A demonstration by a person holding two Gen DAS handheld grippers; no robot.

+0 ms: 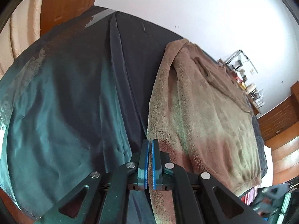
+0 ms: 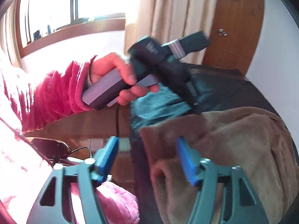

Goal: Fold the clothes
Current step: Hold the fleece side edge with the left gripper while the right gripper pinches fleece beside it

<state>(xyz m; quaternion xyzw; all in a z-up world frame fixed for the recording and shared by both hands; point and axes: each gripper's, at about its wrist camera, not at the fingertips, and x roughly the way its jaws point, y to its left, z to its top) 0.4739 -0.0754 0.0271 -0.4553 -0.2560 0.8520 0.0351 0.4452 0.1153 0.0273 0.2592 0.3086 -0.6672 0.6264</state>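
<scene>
A brown fleece garment [image 1: 205, 112] lies spread on a table under a dark teal cloth [image 1: 74, 102]. My left gripper [image 1: 150, 141] is shut, blue pads together, right on the garment's left edge, which runs straight under the fingers; it looks pinched there. In the right wrist view a hand [image 2: 112, 69] in a red sleeve holds that left gripper [image 2: 195, 108], tip down on the edge of the fleece [image 2: 243, 140]. My right gripper [image 2: 147, 140] is blurred and open. Its right pad hangs over a fold of fleece, its left pad over the floor; neither pad touches anything.
The cloth's edge [image 2: 134, 115] drops to a wooden floor [image 2: 84, 123]. Dark glasses [image 2: 50, 146] and pink clothing [image 2: 115, 201] are close under the right gripper. Curtain [image 2: 168, 9], door [image 2: 233, 28] and window [image 2: 74, 3] stand behind. A cluttered shelf [image 1: 248, 89] lies beyond the table.
</scene>
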